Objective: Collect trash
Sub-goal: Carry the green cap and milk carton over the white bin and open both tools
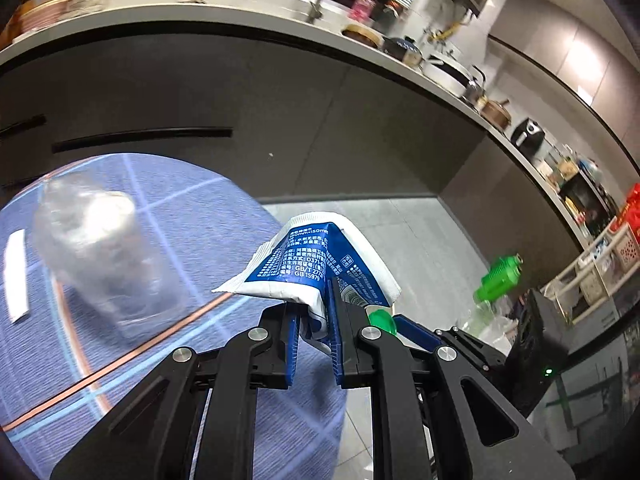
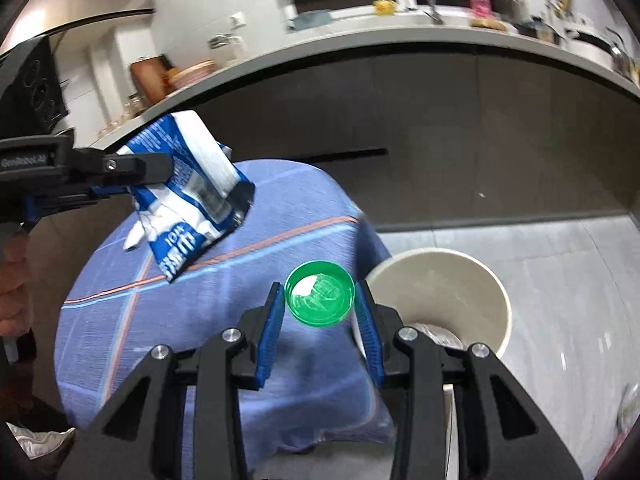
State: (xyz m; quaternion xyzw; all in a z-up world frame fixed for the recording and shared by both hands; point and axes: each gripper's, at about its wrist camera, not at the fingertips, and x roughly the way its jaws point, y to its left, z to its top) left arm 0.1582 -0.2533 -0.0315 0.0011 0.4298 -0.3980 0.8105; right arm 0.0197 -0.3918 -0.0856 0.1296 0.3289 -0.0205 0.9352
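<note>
My left gripper (image 1: pixel 314 322) is shut on a crumpled blue and white wrapper (image 1: pixel 316 260) and holds it above the blue cloth-covered table (image 1: pixel 168 216). The wrapper (image 2: pixel 188 188) and the left gripper (image 2: pixel 132 176) also show at the left of the right wrist view. My right gripper (image 2: pixel 320 304) is shut on a green plastic lid (image 2: pixel 320 298), held above the table's right edge beside a white bin (image 2: pixel 440 296). The green lid (image 1: pixel 382 320) shows just right of the left fingers. A clear plastic cup (image 1: pixel 100 248) lies on the table at the left.
A white paper strip (image 1: pixel 16 276) lies at the table's left edge. A dark cabinet front (image 1: pixel 280 120) under a cluttered counter (image 1: pixel 240 12) runs behind. A green bottle (image 1: pixel 498 276) and shelves stand at the right. Crumpled trash (image 2: pixel 436 334) lies inside the bin on grey tile floor (image 2: pixel 560 280).
</note>
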